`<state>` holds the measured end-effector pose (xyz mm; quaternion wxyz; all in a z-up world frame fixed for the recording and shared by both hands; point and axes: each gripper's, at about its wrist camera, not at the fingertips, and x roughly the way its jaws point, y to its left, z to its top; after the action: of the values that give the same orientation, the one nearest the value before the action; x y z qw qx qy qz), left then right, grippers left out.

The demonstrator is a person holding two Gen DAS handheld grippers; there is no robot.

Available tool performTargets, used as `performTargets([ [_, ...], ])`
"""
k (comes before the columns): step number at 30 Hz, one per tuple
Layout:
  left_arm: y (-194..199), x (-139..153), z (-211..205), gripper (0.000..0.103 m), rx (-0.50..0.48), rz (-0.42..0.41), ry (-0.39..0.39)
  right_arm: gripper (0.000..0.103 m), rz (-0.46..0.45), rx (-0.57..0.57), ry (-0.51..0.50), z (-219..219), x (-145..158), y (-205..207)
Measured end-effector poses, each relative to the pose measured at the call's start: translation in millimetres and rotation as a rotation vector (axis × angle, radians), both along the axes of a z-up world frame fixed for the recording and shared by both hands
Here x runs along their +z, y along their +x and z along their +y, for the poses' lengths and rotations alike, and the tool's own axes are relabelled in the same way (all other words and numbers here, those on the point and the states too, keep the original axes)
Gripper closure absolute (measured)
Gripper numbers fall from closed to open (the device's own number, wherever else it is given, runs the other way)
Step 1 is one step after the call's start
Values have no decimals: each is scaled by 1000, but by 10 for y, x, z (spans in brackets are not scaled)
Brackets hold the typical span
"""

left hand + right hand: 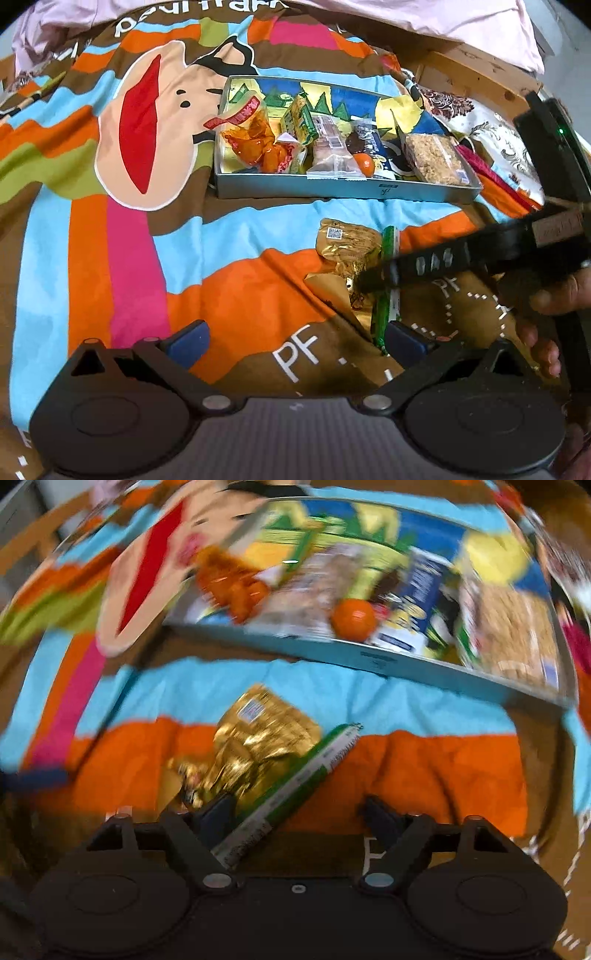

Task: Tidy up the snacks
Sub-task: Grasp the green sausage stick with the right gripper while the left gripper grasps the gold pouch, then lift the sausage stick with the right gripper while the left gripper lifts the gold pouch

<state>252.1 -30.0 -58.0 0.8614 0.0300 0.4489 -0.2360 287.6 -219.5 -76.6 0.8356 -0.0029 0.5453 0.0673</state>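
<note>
Blanket (236, 288): we work on a soft striped cover; anything on it will sink and shift under a push.
Tray (332, 190): it sits toward the cover's far edge, already full of snacks.
Gold packet (347, 247): it lies mid-cover, near the tray's front wall; we judge it light, crinkly, slippery, best pinched at a flat edge.
Green stick pack (295, 786): thin, light, bendable, touching the gold packet; we would grip mid-length.
Right gripper (299, 812): pointing steeply down, jaws part-open around the stick pack, no firm squeeze visible.
Left gripper (295, 338): angled down, jaws wide, empty.
</note>
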Motion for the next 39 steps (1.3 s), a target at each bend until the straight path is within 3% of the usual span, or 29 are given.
performTargets([
  [4, 7, 19, 16, 1, -5, -19, -10, 45, 6, 59, -10, -163, 77, -132],
  [8, 16, 62, -46, 0, -33, -69, -27, 51, -20, 98, -14, -353, 115, -337],
  [11, 39, 59, -184, 1, -96, -119, -15, 51, -62, 130, -66, -385, 78, -561],
  [15, 43, -22, -402, 1, -194, -169, 25, 50, -137, 105, -61, -447, 50, -764],
  [22, 46, -202, -733, 1, -353, -276, 175, 46, -171, 118, -92, -362, 7, -695],
  [25, 190, -276, -738, 2, -350, -219, 150, 46, -177, 114, -75, -388, -8, -665],
  [29, 356, -352, -625, 10, -298, -116, 63, 45, -181, 119, -70, -388, -24, -650],
  [34, 321, -324, -629, 23, -309, -127, 78, 45, -196, 135, -90, -350, -39, -648],
  [36, 288, -303, -653, 37, -325, -132, 79, 46, -197, 133, -86, -356, -36, -652],
  [39, 240, -282, -699, 41, -349, -148, 95, 47, -197, 134, -86, -351, -29, -661],
])
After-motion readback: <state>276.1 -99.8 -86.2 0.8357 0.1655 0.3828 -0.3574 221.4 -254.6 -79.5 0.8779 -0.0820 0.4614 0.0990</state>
